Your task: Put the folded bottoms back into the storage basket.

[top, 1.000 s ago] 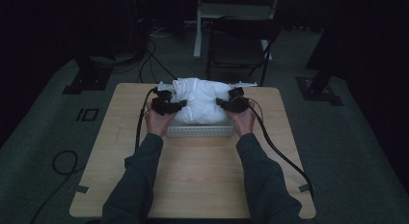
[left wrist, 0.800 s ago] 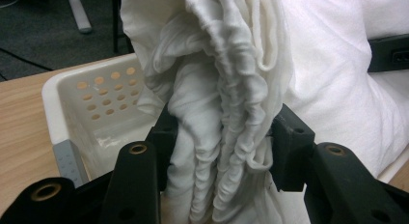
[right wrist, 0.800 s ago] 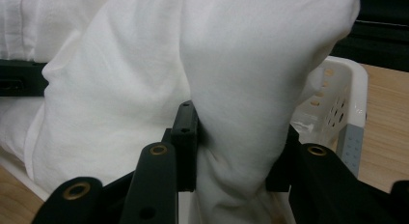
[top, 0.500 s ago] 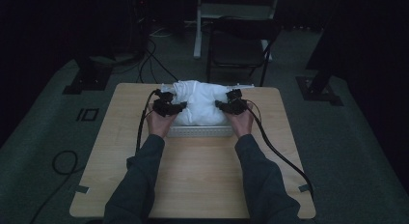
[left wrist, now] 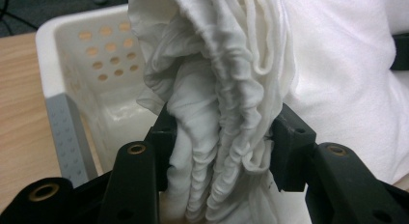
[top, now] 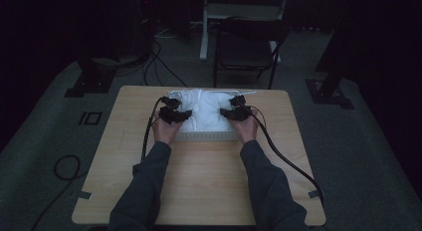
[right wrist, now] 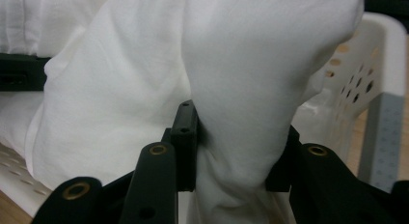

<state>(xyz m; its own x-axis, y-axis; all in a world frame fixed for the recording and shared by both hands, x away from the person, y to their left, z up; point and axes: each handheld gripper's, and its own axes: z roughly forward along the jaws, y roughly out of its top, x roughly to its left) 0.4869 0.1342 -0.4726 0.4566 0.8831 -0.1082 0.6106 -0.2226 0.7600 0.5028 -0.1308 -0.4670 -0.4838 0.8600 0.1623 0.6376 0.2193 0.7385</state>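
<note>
Left gripper [left wrist: 219,151] is clamped on a gathered, pleated bunch of the white cloth [left wrist: 226,89], the folds squeezed between its two black jaws. Right gripper [right wrist: 231,151] is likewise closed on a smoother fold of the same cloth, fabric bulging above the jaws. Seen from the high view, both hands are held at the near corners of the white perforated basket [top: 206,136], the left gripper [top: 174,114] at its left end and the right gripper [top: 234,111] at its right end.

Compared with a second ago, the cloth mound is seen lower and flatter: earlier it was heaped above the rim, now it is sunk mostly within the basket walls. The grippers have been drawn slightly nearer the person and downward. This is judged as the cloth being pressed or lowered into the basket, with the placing nearly done; release of both grips is judged the likely remaining step.

Basket wall with round holes and a grey corner post is noted just beyond each gripper. Farther off, the wooden table [top: 199,191] is bare near the person; beyond it a dark chair [top: 249,42] is standing on the floor.
</note>
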